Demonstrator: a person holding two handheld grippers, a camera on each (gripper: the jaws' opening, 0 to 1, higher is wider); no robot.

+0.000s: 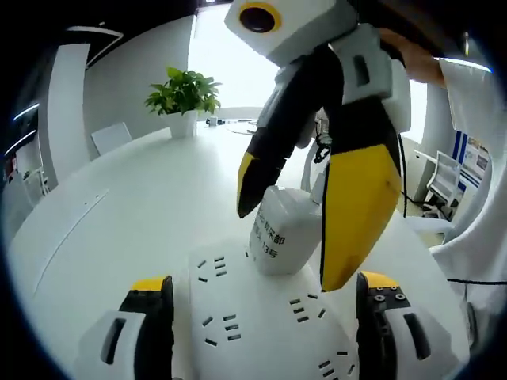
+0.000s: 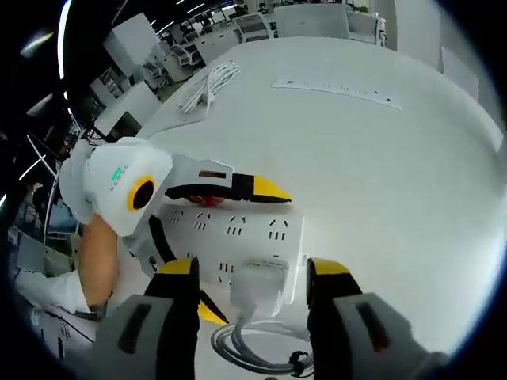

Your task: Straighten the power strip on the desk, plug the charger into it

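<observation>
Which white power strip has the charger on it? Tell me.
The near white power strip between the right hand-held gripper jaws, bearing the white charger; the far strip lies bare across the desk.

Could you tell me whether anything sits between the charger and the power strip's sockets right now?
Nothing visible does. The charger stands directly on the power strip, gripped between the right gripper jaws. The left gripper jaws straddle the strip at its sides, clear of the charger. Whether the prongs are fully seated cannot be told.

Bright, even daylight from blown-out window (image 1: 230, 55) at upper centre of left gripper view. Soft, faint shadows on desk (image 2: 380, 174). Strong fisheye bending at edges. Slight blur on near jaws.
</observation>
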